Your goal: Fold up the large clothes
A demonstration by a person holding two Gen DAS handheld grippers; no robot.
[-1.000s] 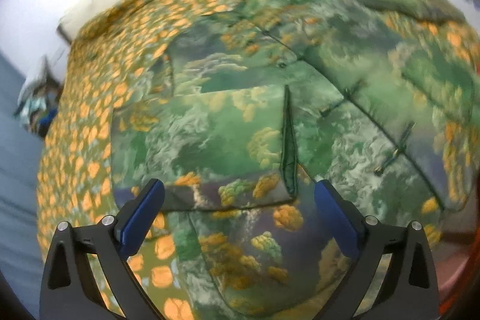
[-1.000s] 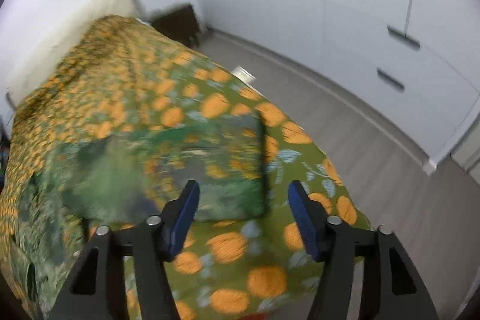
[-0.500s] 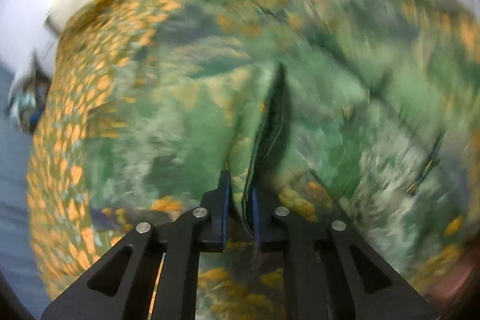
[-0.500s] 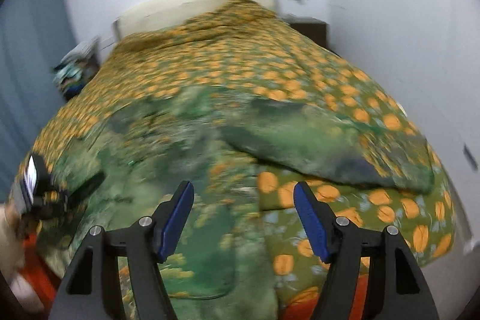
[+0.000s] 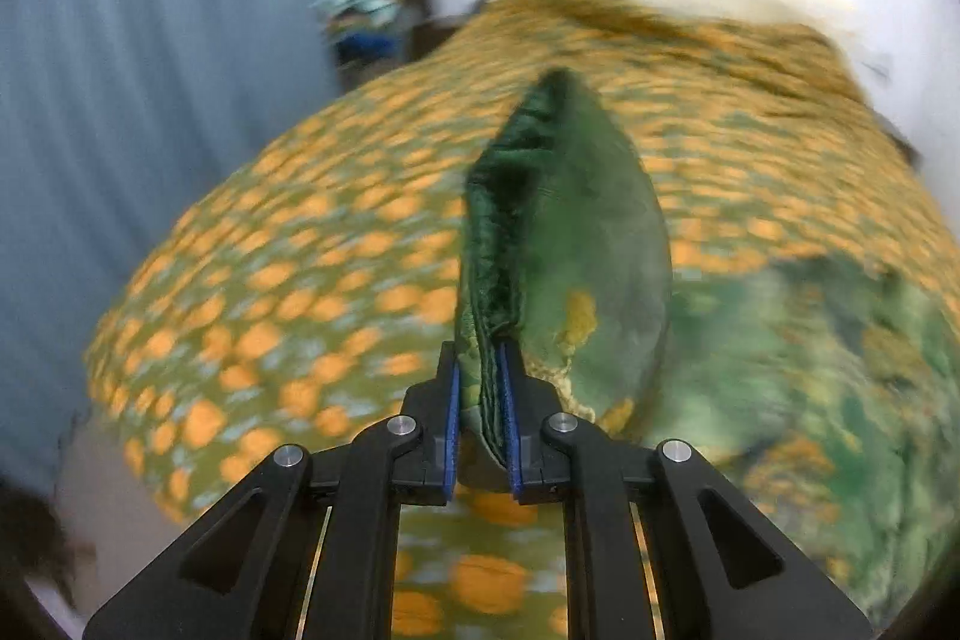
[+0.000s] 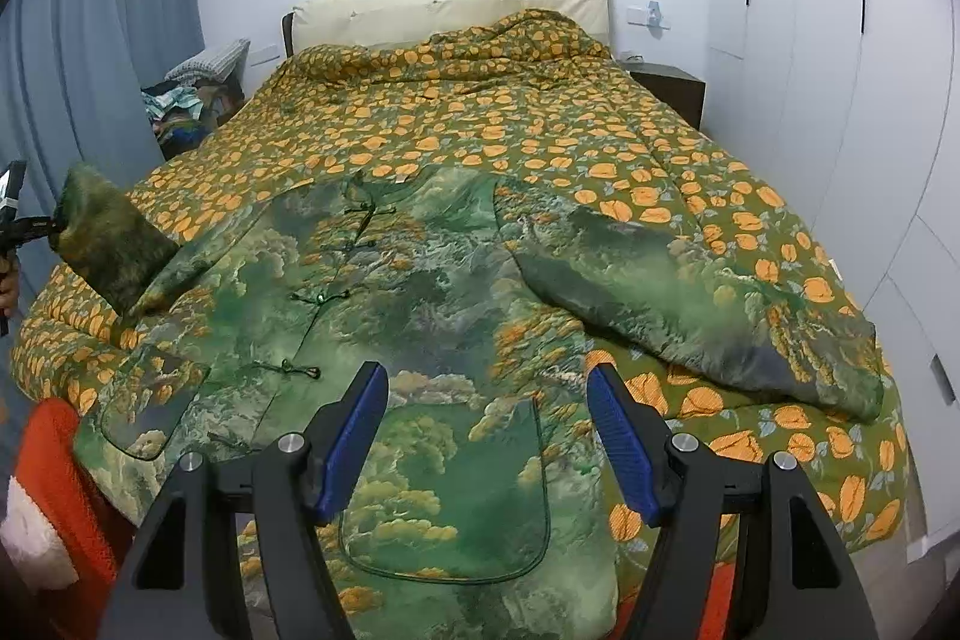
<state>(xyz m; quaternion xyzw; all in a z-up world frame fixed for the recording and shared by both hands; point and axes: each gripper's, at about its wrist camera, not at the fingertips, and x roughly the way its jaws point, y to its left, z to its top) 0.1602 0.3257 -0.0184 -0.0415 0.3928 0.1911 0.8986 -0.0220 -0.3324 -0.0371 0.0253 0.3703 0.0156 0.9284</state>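
Ahead of my left hand-held gripper [image 5: 482,418], clamped on the sleeve [image 5: 558,244], the jacket [image 6: 384,316] stretches rightward; right hand-held gripper [image 6: 489,436] gapes wide above its hem.

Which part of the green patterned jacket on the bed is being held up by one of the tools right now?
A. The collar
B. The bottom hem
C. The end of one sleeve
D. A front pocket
C. The left gripper has its fingers shut on the cuff of a sleeve, which stands raised off the bedspread at the jacket's side, while the right gripper hovers open above the front.
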